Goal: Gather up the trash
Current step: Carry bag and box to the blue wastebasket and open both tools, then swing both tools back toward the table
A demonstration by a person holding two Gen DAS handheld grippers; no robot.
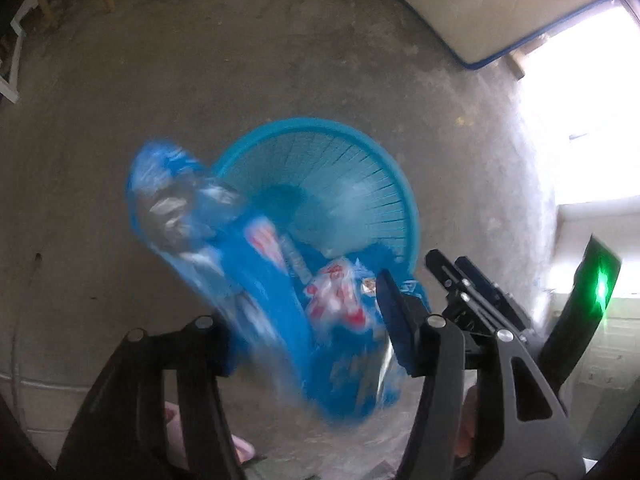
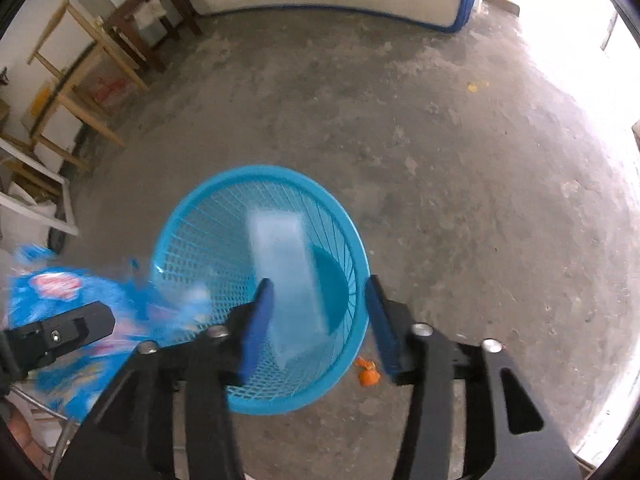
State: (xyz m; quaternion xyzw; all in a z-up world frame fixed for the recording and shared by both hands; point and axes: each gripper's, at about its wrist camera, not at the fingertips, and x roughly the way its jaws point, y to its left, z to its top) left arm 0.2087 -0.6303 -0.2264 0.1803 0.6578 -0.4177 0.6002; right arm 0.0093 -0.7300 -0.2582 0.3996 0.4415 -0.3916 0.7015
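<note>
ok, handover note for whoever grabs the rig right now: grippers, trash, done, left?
Left gripper: open over the near edge of the blue basket; a blue snack bag is blurred between the fingers, apparently dropping at the rim.
Right gripper: open above the basket; a clear plastic piece is blurred between the fingers, gripped by neither, inside the basket's outline.
Done: both pieces look let go over the basket.
Left: check that the bag lands inside, not on the floor. An orange scrap lies on the floor beside the basket, and a small yellow bit farther off.
</note>
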